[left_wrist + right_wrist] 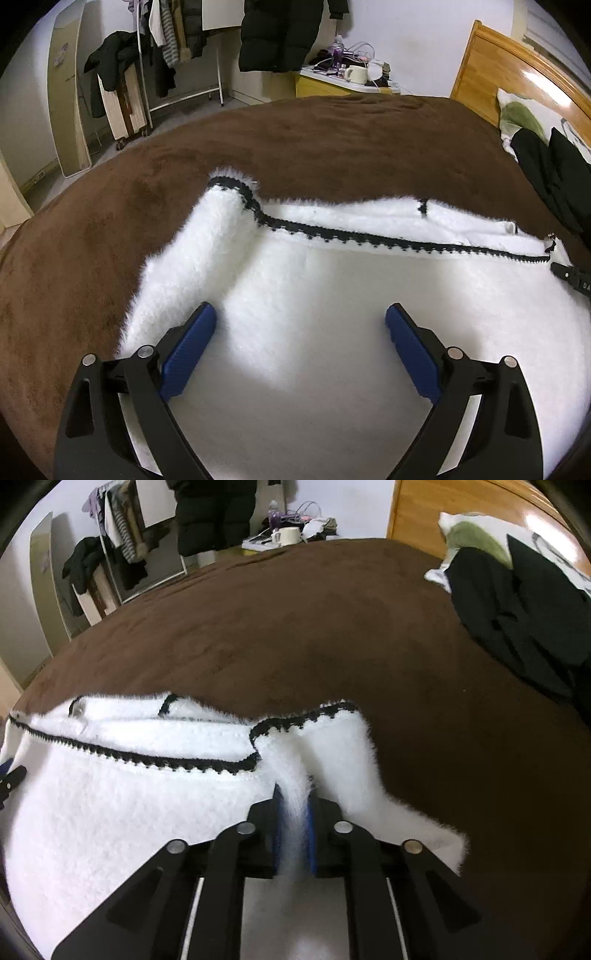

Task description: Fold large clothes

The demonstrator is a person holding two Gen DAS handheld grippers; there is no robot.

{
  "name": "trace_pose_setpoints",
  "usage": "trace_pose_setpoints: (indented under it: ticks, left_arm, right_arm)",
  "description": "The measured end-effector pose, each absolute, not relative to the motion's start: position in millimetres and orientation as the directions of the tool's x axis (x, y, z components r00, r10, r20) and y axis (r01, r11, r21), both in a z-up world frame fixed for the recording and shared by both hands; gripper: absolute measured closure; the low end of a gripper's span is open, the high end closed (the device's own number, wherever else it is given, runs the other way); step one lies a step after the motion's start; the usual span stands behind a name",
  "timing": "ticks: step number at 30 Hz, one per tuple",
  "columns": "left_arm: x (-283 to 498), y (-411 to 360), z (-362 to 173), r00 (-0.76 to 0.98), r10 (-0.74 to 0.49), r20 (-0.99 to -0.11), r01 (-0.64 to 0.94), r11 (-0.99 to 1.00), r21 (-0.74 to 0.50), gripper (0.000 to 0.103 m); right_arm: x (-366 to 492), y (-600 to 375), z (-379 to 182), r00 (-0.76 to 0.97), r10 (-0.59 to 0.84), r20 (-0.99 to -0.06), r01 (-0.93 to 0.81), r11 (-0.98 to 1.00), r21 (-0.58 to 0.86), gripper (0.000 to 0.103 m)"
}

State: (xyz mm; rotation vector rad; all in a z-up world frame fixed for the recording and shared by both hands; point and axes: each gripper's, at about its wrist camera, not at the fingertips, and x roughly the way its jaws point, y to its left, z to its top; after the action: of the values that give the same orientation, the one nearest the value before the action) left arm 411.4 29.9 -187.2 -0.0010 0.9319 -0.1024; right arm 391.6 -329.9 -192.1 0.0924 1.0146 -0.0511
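A fluffy white garment [332, 288] with black scalloped trim [369, 240] lies spread on a brown bedspread [295, 147]. My left gripper [301, 317] is open, its blue pads [192, 343] wide apart just above the white fabric, holding nothing. In the right wrist view the same garment [129, 805] fills the lower left. My right gripper [293, 805] is shut on a pinched ridge of the white fabric near its right sleeve [351, 746]. The right gripper's tip shows at the far right of the left wrist view [572, 278].
A black garment [517, 613] and a pillow [469, 531] lie at the bed's head by the wooden headboard [517, 74]. Beyond the bed stand a yellow nightstand [325, 85] with a mug, a clothes rack [166, 55] and a hanging black coat [280, 33].
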Motion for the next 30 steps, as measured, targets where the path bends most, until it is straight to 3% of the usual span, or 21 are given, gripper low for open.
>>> trace_pose_setpoints:
  ticks: [3, 5, 6, 12, 15, 17, 19, 22, 30]
  left_arm:
    - [414.2, 29.9, -191.8, 0.598, -0.079, -0.798, 0.085, 0.996, -0.035, 0.011]
    - [414.4, 28.0, -192.3, 0.601, -0.07, -0.796, 0.088, 0.996, -0.021, 0.011]
    - [414.0, 28.2, -192.8, 0.604, -0.069, -0.794, 0.089, 0.996, -0.018, 0.011]
    - [421.8, 38.0, -195.2, 0.604, -0.065, -0.795, 0.095, 0.995, -0.01, 0.011]
    - [421.2, 40.8, -195.3, 0.607, -0.074, -0.791, 0.09, 0.996, -0.024, 0.011]
    - [420.8, 40.0, -195.7, 0.607, -0.071, -0.792, 0.09, 0.996, -0.02, 0.011]
    - [421.1, 40.6, -195.5, 0.605, -0.075, -0.792, 0.091, 0.996, -0.025, 0.011]
    - [421.2, 40.6, -195.3, 0.607, -0.072, -0.792, 0.089, 0.996, -0.022, 0.011]
    - [417.2, 42.2, -190.7, 0.603, -0.082, -0.794, 0.111, 0.994, -0.018, 0.012]
  right_arm:
    - [393.1, -326.9, -189.2, 0.534, 0.037, -0.845, 0.052, 0.996, 0.077, 0.069]
    - [387.5, -327.7, -179.7, 0.558, 0.064, -0.827, 0.043, 0.993, 0.106, 0.04]
    - [381.7, -327.6, -172.5, 0.576, 0.049, -0.816, 0.049, 0.994, 0.094, 0.036]
    - [359.7, -344.8, -154.0, 0.593, 0.017, -0.805, 0.089, 0.992, 0.086, 0.035]
    - [348.6, -358.8, -159.4, 0.575, 0.014, -0.818, 0.115, 0.989, 0.098, 0.039]
    - [345.2, -364.2, -169.7, 0.545, 0.007, -0.838, 0.134, 0.986, 0.096, 0.056]
    - [341.1, -370.2, -177.6, 0.537, 0.038, -0.843, 0.141, 0.981, 0.134, 0.059]
    - [338.6, -371.8, -180.8, 0.545, 0.079, -0.835, 0.129, 0.976, 0.177, 0.091]
    - [319.9, -368.9, -156.5, 0.584, -0.052, -0.81, 0.187, 0.98, 0.072, 0.092]
